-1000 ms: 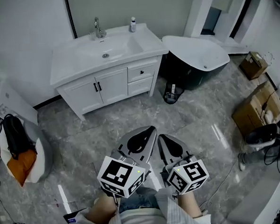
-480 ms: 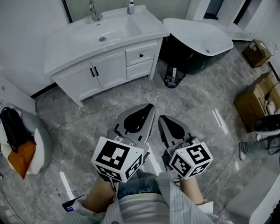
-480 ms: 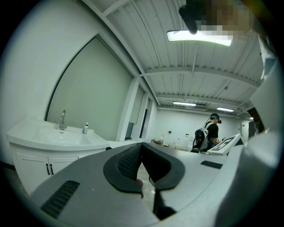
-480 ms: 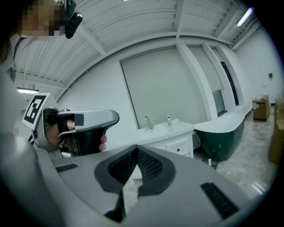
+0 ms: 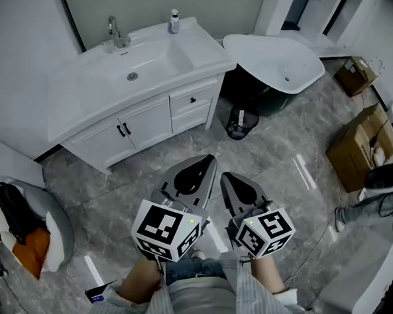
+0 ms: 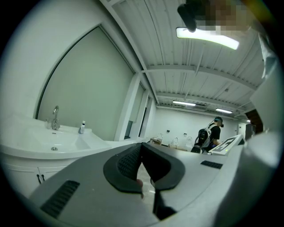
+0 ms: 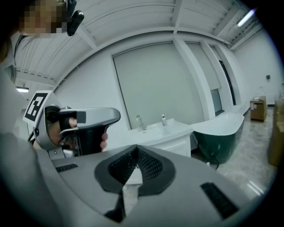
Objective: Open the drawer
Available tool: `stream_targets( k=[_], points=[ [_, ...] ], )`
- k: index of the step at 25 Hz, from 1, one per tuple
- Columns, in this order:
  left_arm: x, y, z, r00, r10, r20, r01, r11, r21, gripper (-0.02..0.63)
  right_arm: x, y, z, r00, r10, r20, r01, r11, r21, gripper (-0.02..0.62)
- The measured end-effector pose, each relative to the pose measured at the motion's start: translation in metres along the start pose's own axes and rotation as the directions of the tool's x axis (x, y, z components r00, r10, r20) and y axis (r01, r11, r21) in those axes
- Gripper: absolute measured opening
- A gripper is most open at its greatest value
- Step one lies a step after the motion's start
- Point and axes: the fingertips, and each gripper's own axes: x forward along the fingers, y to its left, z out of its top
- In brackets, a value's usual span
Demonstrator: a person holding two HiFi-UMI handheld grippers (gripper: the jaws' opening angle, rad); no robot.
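Note:
A white vanity (image 5: 86,93) stands ahead against the wall. Two small drawers sit at its right end, the upper drawer (image 5: 193,99) with a dark knob and the lower drawer (image 5: 190,117) beneath it. Both look closed. My left gripper (image 5: 206,163) and right gripper (image 5: 226,179) hover side by side over the grey floor, well short of the cabinet, both shut and empty. In the left gripper view the vanity (image 6: 31,148) lies low at the left beyond the shut left gripper (image 6: 141,145). The right gripper view has the vanity (image 7: 166,133) past the right gripper (image 7: 136,150).
A dark green bathtub (image 5: 278,60) stands right of the vanity, a black bin (image 5: 240,123) between them on the floor. Cardboard boxes (image 5: 360,143) lie at the right, a chair with a black bag (image 5: 17,207) at the left. A distant person (image 6: 208,136) stands behind.
The vanity has grown and slid left in the head view as I come closer. Both grippers keep their pose, shut and side by side.

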Motion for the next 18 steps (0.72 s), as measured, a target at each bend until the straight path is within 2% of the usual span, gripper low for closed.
stream_targets(
  k=[9, 18],
  points=[
    [0.054, 0.072, 0.021, 0.999, -0.029, -0.012, 0.029, 1.0, 0.003, 0.017, 0.078, -0.031, 0.025, 0.999, -0.044, -0.002, 0.044, 0.999, 0.01, 0.009],
    [0.082, 0.109, 0.021, 0.998, -0.052, -0.033, 0.051, 0.999, -0.008, 0.017, 0.109, -0.062, 0.031, 0.993, -0.114, -0.001, 0.114, 0.993, 0.041, 0.009]
  ],
)
